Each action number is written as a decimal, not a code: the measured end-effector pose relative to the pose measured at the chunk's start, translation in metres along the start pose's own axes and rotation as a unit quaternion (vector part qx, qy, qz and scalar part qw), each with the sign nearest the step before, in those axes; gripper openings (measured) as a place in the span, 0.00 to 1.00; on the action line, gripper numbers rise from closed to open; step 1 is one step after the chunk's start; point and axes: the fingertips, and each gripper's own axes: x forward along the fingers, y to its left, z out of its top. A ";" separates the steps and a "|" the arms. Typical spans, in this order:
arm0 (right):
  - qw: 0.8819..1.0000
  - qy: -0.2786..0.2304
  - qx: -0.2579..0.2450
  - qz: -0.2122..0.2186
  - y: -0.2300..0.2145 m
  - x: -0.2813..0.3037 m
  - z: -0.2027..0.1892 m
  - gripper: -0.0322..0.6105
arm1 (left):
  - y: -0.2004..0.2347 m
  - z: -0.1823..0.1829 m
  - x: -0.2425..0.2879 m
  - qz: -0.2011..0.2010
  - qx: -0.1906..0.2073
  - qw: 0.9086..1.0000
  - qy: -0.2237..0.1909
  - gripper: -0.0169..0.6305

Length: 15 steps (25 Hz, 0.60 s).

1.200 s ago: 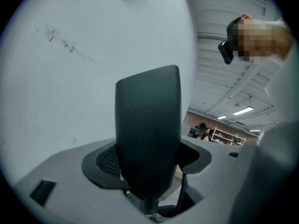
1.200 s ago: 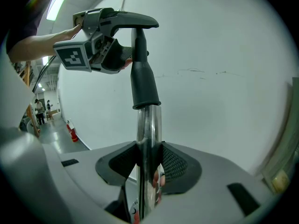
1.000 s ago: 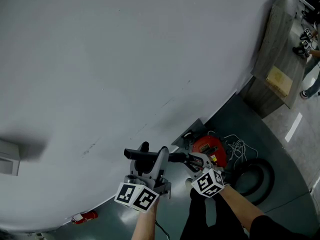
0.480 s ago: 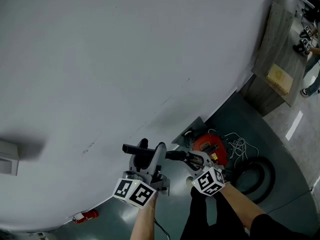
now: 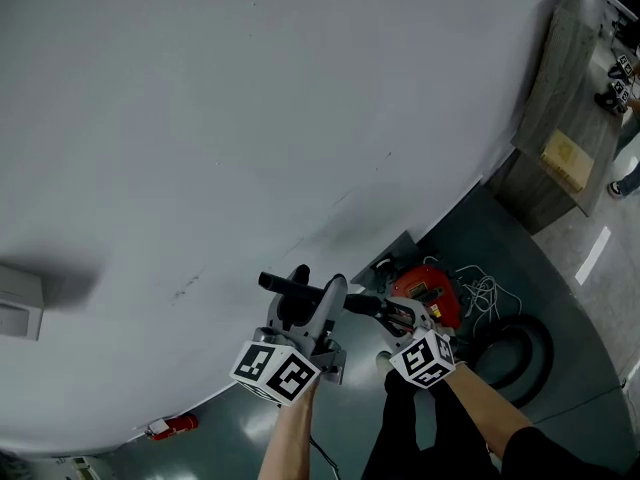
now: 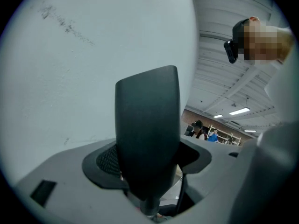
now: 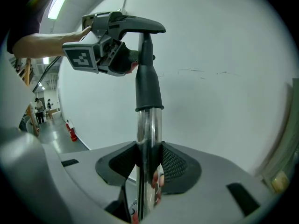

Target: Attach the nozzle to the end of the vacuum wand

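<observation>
Pale grey wall [image 5: 250, 118] meets dark floor [image 5: 570, 388], red vacuum [image 5: 425, 290], tangled cables [image 5: 482, 290].

A dark grey-green floor [image 5: 600, 388] fills the lower right of the head view, bordered by a pale wall. On it, near centre, sit a red vacuum canister [image 5: 425, 290], a tangle of white cable [image 5: 487, 293] and a looped black hose [image 5: 520, 353]. A wooden cabinet [image 5: 560, 138] stands at upper right beside a white floor stripe [image 5: 593, 255]; a red fire extinguisher [image 5: 170, 428] lies at lower left.
</observation>
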 end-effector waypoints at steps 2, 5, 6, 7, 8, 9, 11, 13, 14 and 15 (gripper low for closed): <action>1.000 0.002 0.000 0.000 -0.001 0.001 0.000 0.29 | -0.006 -0.001 -0.002 0.002 0.024 1.000 -0.001 0.52; 1.000 0.001 -0.001 -0.002 -0.003 0.003 0.001 0.29 | -0.007 0.001 0.002 0.001 0.032 0.999 -0.001 0.52; 1.000 0.002 -0.001 -0.002 -0.002 0.003 0.001 0.29 | -0.005 0.001 0.004 0.000 0.027 1.000 0.001 0.52; 1.000 0.002 -0.002 -0.002 -0.001 0.003 0.001 0.29 | -0.004 0.001 0.006 -0.002 0.022 1.000 0.005 0.52; 1.000 0.003 -0.004 -0.002 0.001 0.002 0.001 0.29 | -0.004 0.000 0.008 -0.004 0.023 1.000 0.011 0.52; 1.000 0.004 -0.006 -0.002 0.003 0.003 0.000 0.29 | -0.005 -0.001 0.012 -0.006 0.031 0.999 0.021 0.52; 1.000 0.005 -0.009 -0.004 0.006 0.004 -0.002 0.29 | -0.011 -0.005 0.020 -0.012 0.052 0.998 0.038 0.52; 1.000 0.004 -0.006 -0.007 0.005 0.005 -0.004 0.29 | -0.012 -0.006 0.024 -0.016 0.056 0.998 0.040 0.52; 1.000 0.003 -0.006 -0.006 0.005 0.005 -0.004 0.29 | -0.010 -0.006 0.023 -0.016 0.052 0.998 0.039 0.52; 1.000 0.002 -0.005 -0.005 0.005 0.005 -0.003 0.29 | -0.006 -0.006 0.023 -0.016 0.043 0.998 0.039 0.52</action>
